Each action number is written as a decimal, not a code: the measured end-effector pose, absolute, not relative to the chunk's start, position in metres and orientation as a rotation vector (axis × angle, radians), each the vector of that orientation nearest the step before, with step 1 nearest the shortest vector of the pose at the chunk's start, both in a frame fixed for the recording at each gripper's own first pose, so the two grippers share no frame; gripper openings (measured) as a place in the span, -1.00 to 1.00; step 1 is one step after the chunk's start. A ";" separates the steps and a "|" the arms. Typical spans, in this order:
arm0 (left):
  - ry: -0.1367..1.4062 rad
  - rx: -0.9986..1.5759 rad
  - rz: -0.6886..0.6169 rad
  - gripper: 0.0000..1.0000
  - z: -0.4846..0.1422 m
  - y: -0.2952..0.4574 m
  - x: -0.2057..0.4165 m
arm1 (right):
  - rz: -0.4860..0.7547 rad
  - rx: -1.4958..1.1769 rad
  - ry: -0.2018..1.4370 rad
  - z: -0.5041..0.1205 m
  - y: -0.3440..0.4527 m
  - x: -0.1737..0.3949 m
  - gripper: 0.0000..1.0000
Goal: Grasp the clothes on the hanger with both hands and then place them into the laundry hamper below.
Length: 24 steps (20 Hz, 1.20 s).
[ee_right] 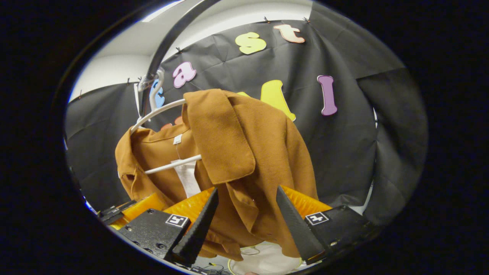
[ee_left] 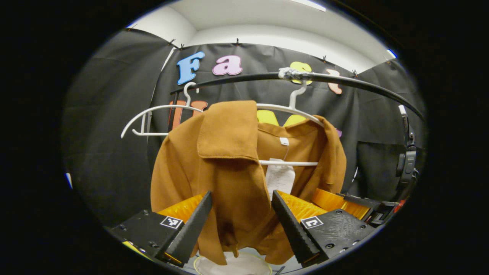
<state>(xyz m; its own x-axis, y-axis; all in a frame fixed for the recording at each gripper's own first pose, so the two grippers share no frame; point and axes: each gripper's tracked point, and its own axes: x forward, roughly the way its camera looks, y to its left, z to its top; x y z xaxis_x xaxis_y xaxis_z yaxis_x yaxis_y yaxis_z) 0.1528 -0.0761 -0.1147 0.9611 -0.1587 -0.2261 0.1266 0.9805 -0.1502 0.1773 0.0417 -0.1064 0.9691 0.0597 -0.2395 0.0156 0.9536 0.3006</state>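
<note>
Both grippers point(ee_left: 240, 225) point(ee_right: 246, 225) open astride brown coat point(ee_left: 229, 179) point(ee_right: 237, 152).

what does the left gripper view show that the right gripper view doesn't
Left gripper view: a bare white hanger beside the brown jacket, and a black device hanging at far right. Right gripper view: the jacket's outer shoulder and side. Both: the jacket on its own hanger, the black rail, the white hamper below; left gripper and right gripper open around cloth.

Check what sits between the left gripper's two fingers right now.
In the left gripper view, the front panel of the brown woollen jacket hangs between the left gripper fingers, jaws spread, apparently not pressing it.
</note>
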 end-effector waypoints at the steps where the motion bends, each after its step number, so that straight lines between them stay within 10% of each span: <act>1: 0.243 -0.140 -0.138 0.94 -0.116 -0.075 0.158 | 0.015 0.307 0.243 -0.104 0.042 0.183 0.93; 10: 0.213 -0.185 -0.053 1.00 -0.122 -0.060 0.198 | -0.044 0.375 0.206 -0.108 0.041 0.233 0.77; 17: 0.273 -0.199 -0.035 -0.74 -0.140 -0.042 0.204 | -0.085 0.491 0.195 -0.112 -0.007 0.235 -0.20; 24: 0.194 -0.244 -0.088 -0.89 -0.101 -0.016 0.178 | -0.120 0.592 0.088 -0.082 -0.059 0.222 -0.81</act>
